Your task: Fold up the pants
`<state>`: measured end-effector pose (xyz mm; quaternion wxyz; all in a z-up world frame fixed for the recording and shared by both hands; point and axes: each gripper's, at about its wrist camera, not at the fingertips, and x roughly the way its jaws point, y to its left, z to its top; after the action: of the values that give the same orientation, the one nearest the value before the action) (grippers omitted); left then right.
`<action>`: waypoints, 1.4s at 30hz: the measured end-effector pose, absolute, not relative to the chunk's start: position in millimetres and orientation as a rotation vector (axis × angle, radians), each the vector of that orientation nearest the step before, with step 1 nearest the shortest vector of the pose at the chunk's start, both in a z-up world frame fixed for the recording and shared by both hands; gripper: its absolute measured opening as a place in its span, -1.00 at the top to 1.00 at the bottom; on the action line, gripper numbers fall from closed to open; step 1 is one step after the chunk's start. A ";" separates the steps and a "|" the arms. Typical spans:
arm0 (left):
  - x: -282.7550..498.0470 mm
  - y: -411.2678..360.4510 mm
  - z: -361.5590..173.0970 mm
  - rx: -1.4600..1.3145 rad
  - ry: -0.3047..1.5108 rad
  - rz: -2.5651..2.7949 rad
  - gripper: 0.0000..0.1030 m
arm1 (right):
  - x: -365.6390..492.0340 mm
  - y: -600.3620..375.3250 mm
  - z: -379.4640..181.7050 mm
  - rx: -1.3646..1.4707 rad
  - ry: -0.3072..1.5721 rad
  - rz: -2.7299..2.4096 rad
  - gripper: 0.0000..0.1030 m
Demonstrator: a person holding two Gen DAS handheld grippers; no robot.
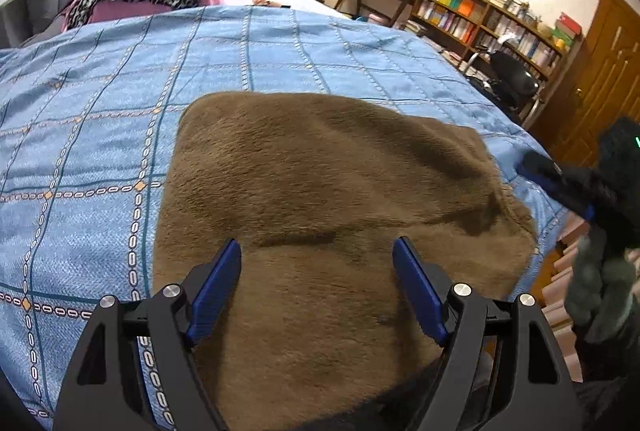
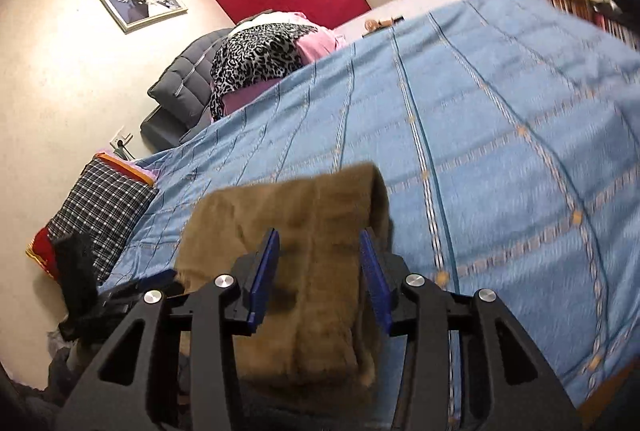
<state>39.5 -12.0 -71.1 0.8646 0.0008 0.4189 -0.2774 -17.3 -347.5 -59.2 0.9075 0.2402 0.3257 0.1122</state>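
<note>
My left gripper [image 1: 316, 287] hangs over the near part of the folded brown pants [image 1: 320, 171], jaws wide apart, pads clear of the plush. The pants lie flat in a squarish stack on the blue checked bedspread [image 1: 100, 111], close to its near edge. My right gripper [image 2: 320, 271] sits at the stack's side edge, jaws partly apart with brown fabric between them; I can't tell if the pads press it.

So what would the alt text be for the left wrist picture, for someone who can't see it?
Brown fuzzy pants lie folded on a blue checked bedspread, with the left gripper open above their near edge. Bookshelves line the far wall.
</note>
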 end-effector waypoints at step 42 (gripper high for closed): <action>27.1 -19.0 -89.7 0.070 0.895 -0.591 -0.54 | -50.6 -309.4 -96.1 0.235 0.798 0.232 0.16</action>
<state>27.1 -19.0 -89.7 0.8591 0.0332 0.4263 -0.2815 -50.6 -309.4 -96.1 0.9082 0.1140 0.3865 0.1126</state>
